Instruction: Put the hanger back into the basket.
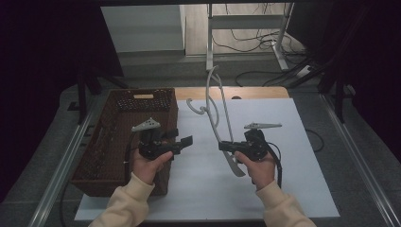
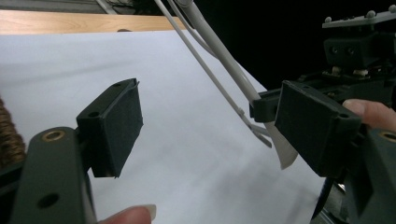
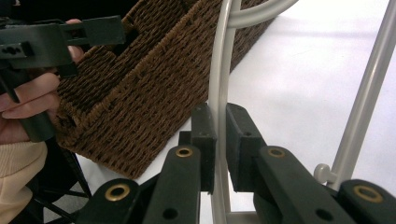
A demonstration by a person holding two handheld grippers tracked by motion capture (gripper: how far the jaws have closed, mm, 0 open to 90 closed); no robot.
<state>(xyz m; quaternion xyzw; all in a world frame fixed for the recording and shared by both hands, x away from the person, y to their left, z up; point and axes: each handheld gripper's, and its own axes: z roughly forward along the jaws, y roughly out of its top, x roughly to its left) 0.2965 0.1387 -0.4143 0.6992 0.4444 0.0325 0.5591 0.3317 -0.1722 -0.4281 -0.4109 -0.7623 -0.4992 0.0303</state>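
Right hand-held gripper (image 3: 221,140), jaws closed on the pale plastic hanger (image 1: 215,106) and holding it tilted above the white desk (image 1: 302,189), faces the left hand-held gripper (image 1: 182,143), which is wide open, empty, and just beside the brown wicker basket (image 1: 118,137).
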